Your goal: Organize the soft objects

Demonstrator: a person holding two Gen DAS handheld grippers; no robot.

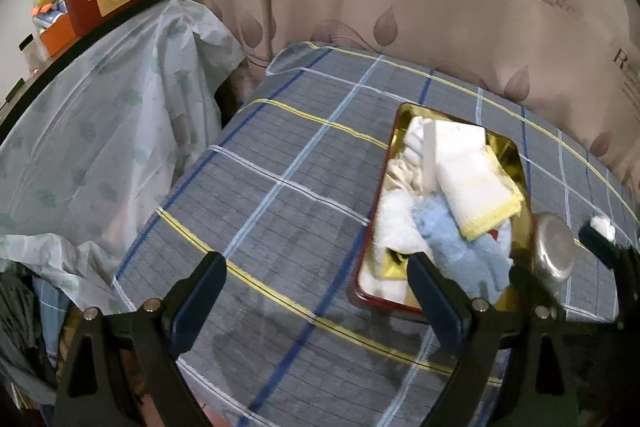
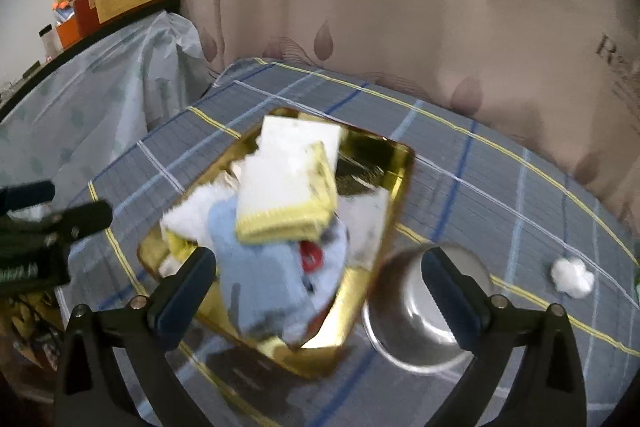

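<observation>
The left gripper [image 1: 316, 287] hangs over the grey checked tablecloth [image 1: 260, 187] with its jaws spread wide and nothing between them. To its right stands the shallow golden metal tray with a red rim [image 1: 516, 155], which holds the soft things: a folded white towel with a yellow border [image 2: 284, 195] lies on top, a fluffy light blue cloth [image 2: 264, 283] under it. The right gripper [image 2: 320, 287] is released too, empty above the tray's near edge. A round steel bowl [image 2: 404, 339] stands just beside the tray, and a small white cotton ball [image 2: 572, 277] lies well apart on the cloth.
</observation>
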